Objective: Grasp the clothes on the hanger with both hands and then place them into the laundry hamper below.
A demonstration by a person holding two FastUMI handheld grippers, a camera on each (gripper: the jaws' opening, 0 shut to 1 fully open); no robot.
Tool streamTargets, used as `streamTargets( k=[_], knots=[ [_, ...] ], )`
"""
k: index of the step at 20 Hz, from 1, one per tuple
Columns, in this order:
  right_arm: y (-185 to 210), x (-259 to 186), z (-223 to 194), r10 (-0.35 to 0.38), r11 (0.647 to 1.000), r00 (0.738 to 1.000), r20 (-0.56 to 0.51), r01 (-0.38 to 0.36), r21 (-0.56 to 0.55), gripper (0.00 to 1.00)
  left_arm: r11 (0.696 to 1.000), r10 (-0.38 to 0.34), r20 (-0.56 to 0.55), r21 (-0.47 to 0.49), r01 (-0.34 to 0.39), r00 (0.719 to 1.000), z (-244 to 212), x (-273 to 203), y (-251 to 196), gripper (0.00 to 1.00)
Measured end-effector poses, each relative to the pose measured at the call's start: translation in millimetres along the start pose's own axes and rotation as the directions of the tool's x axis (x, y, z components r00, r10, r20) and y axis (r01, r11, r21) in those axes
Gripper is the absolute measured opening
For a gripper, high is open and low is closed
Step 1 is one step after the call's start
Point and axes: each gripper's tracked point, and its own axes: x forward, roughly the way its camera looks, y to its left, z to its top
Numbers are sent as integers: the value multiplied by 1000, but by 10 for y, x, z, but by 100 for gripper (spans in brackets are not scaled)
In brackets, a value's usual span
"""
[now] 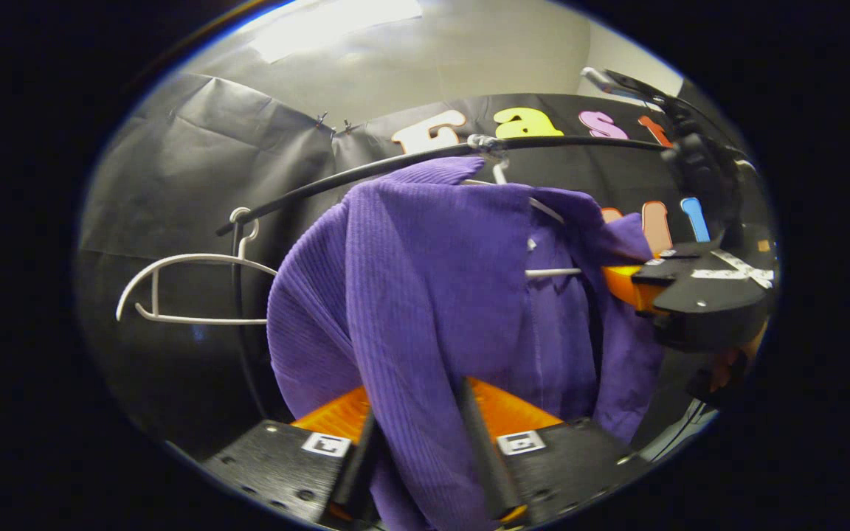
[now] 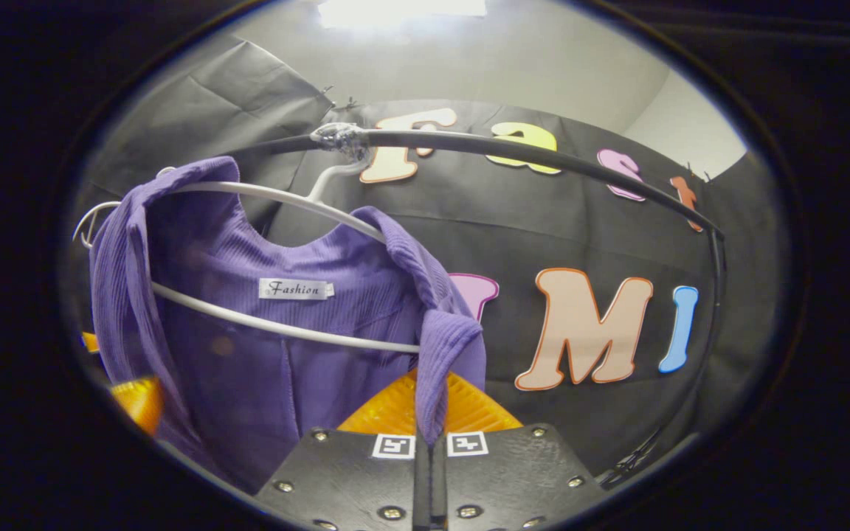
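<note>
A purple ribbed garment [image 1: 425,273] hangs on a white hanger [image 1: 552,272] under a black rail [image 1: 366,173]. At the bottom of the left gripper view, my left gripper [image 1: 421,442] is shut on a thick fold of its side, and the cloth fills the gap between the fingers. In the right gripper view the purple garment [image 2: 263,354] drapes over the white hanger [image 2: 285,324]. There my right gripper [image 2: 430,424] pinches a narrow strip of the shoulder edge, jaws nearly together. That right gripper [image 1: 620,284] also shows at the garment's right shoulder in the left gripper view.
An empty white hanger [image 1: 196,287] hangs on the rail to the left of the garment. The black rail [image 2: 513,147] curves across the booth's black cloth wall [image 2: 587,243] just behind.
</note>
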Motion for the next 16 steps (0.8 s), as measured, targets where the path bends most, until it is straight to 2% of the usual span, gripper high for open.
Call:
streamTargets(
  k=[1,2,4,6,9,12,14,15,16],
  knots=[
    [-32,18,2,-8,1000,1000,2,8,-3,1,1000,3,-33,-25,-4,999,-30,-5,109,25],
    [-70,36,16,-20,1000,1000,4,20,-10,1,998,-51,-50,-44,49,997,-14,-56,80,3],
    [-150,56,67,-50,999,999,19,50,-14,1,978,-188,-57,-103,181,981,75,-192,-14,2],
    [-212,86,122,-67,998,997,29,67,-2,1,932,-344,-46,-139,335,938,214,-432,-103,4],
    [-297,126,209,-83,996,996,44,82,18,1,858,-493,-4,-166,486,870,482,-783,-46,2],
    [-404,155,301,-101,994,993,58,99,34,1,852,-500,46,-149,501,865,768,-941,293,2],
    [-461,185,344,-116,993,991,68,114,39,1,871,-470,73,-123,476,880,919,-930,498,0],
    [-487,194,385,-126,992,989,75,123,41,1,883,-448,87,-115,456,890,985,-909,596,5],
    [-490,205,415,-127,991,989,78,124,42,1,892,-429,105,-109,439,897,1069,-896,671,2]
  ],
)
